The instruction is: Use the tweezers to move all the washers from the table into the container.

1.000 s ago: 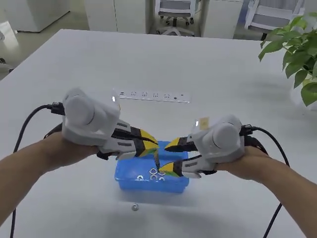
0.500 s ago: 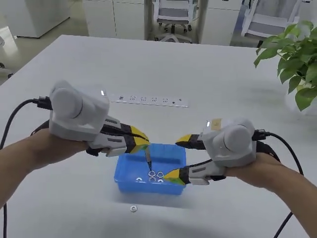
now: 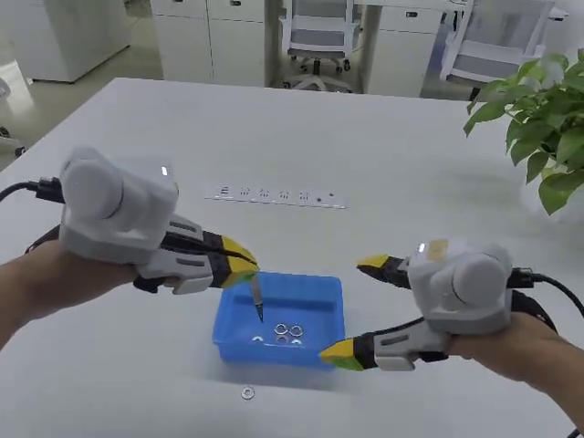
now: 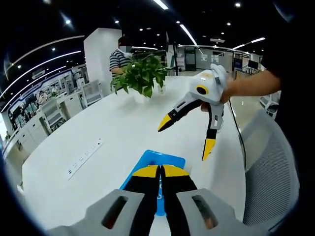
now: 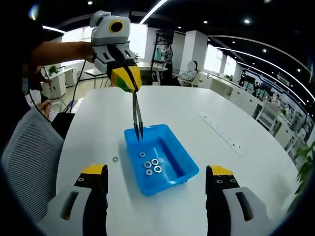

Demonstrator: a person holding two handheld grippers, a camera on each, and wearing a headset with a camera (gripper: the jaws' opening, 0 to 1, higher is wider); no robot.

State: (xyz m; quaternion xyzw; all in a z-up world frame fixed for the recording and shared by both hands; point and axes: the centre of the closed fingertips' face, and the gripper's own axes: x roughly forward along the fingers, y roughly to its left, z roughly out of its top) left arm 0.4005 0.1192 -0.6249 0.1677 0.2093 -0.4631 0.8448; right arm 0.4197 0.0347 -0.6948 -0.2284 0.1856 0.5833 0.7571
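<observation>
**Head view.** The left hand-held gripper [image 3: 239, 265] had its jaws closed tight on the tweezers [image 3: 256, 299]; these hung tip-down over the left part of the blue container [image 3: 315, 290]. The tips stood apart from the washers [image 3: 288, 333] clustered on the container's floor; whether the tips touched that floor could not be told. 1 loose washer [image 3: 247, 393] lay on the table [image 3: 411, 164], outside the container and near its front wall. The right hand-held gripper [image 3: 342, 308] was spread wide and held nothing; 1 jaw tip stood just beside the container's far right corner, the other at its near right corner. A power strip [image 3: 278, 194] lay beyond the container, well apart from it; a plant [image 3: 538, 119] stood at the right edge.

**Left gripper view.** The 2 jaws met with no gap to be seen, above the container [image 4: 170, 160]; ahead, the right hand-held gripper [image 4: 183, 143] showed its jaws wide apart, with the plant [image 4: 140, 73] behind it.

**Right gripper view.** The view's own 2 jaws rose far apart, with the container [image 5: 172, 147] between them; the left hand-held gripper [image 5: 125, 81] reached in from above, and the tweezers [image 5: 137, 115] ended at the container's left end. The washers [image 5: 150, 164] lay together inside; the loose washer [image 5: 115, 159] lay on the table near the container's left wall.
</observation>
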